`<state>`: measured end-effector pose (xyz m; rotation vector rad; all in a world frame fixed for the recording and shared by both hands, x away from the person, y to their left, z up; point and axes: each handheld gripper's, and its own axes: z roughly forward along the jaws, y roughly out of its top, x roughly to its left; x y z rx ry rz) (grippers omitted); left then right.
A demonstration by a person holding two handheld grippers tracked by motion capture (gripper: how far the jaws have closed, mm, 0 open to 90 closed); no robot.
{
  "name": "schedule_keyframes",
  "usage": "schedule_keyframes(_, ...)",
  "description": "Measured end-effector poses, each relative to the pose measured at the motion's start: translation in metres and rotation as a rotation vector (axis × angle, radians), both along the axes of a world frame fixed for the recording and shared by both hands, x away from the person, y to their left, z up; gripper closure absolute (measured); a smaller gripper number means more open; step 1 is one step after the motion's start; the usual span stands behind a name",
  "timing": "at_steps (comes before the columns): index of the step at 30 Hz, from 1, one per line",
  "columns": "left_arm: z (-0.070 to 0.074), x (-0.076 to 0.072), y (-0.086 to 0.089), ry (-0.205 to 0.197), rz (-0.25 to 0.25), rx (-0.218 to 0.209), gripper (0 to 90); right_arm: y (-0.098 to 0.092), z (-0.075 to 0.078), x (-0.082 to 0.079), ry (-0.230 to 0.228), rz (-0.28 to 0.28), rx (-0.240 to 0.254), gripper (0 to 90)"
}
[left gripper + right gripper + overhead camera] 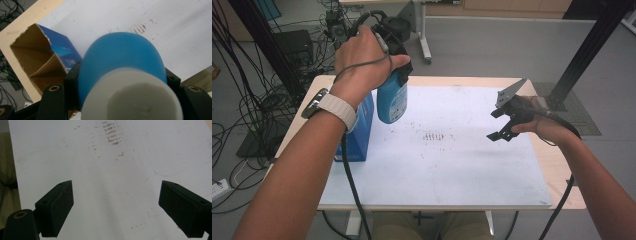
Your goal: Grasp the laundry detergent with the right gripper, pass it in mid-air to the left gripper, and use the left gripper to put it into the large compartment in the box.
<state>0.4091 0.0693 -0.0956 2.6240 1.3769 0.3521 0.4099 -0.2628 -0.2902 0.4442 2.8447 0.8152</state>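
Gripping item one, a blue plastic bottle with a white cap, the left gripper has its jaws clamped on the shoulder just under that cap; the bottle hangs upright in the air above the far left part of the table, its base clear of the sheet. Item two: a blue cardboard box, standing just beside the bottle on its left, top torn open, brown inside, with a cardboard divider splitting it into compartments. Item three: a white sheet covering most of the wooden table, marked by a patch of small dark specks near its middle. Item four: the right gripper, held low over the right side of the sheet, jaws spread wide with nothing between them. Handling note, as a judgement: the bottle appears bound either out of or into the box, so keep it vertical, keep the clamp firm since the shoulder is rounded and smooth, and move it clear of the torn rim; the free gripper could steady the light box if it tips.
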Motion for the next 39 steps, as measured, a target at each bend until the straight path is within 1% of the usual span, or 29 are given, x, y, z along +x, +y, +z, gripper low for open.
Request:
schedule_keyframes(3, 0.005, 0.002, 0.004, -0.006, 0.030, -0.001, 37.6, 0.001, 0.001, 0.001, 0.000, -0.001, -0.003, 12.5)
schedule_keyframes(4, 0.007, 0.004, 0.007, -0.002, 0.041, 0.006, 37.6, 0.001, 0.001, 0.001, -0.002, 0.001, -0.003, 12.5)
schedule_keyframes(6, 0.010, 0.005, 0.009, -0.007, 0.067, 0.001, 37.7, 0.001, 0.001, 0.002, -0.002, -0.003, -0.004, 12.5)
schedule_keyframes(7, 0.012, 0.006, 0.012, -0.004, 0.081, 0.006, 37.6, 0.001, 0.001, 0.003, -0.002, -0.001, -0.004, 12.5)
schedule_keyframes(12, 0.018, 0.010, 0.023, -0.024, 0.168, -0.010, 37.6, 0.001, -0.001, 0.004, 0.001, -0.003, -0.011, 12.5)
schedule_keyframes(13, 0.019, 0.010, 0.025, -0.017, 0.174, -0.007, 37.7, 0.002, -0.001, 0.005, 0.000, -0.004, -0.013, 12.5)
schedule_keyframes(21, 0.020, 0.017, 0.044, -0.017, 0.242, -0.015, 37.6, 0.002, -0.002, 0.006, 0.001, -0.001, -0.015, 12.5)
schedule_keyframes(25, 0.019, 0.020, 0.053, -0.017, 0.274, -0.005, 37.6, 0.001, -0.003, 0.006, 0.000, -0.004, -0.015, 12.5)
schedule_keyframes(29, 0.020, 0.023, 0.064, -0.016, 0.315, -0.012, 37.6, 0.000, -0.004, 0.006, 0.002, -0.011, -0.018, 12.5)
schedule_keyframes(31, 0.019, 0.025, 0.068, -0.016, 0.331, -0.008, 37.6, -0.001, -0.004, 0.006, 0.002, -0.012, -0.016, 12.5)
schedule_keyframes(39, 0.013, 0.031, 0.086, -0.025, 0.385, 0.002, 37.6, -0.003, -0.006, 0.005, 0.003, -0.020, -0.013, 12.5)
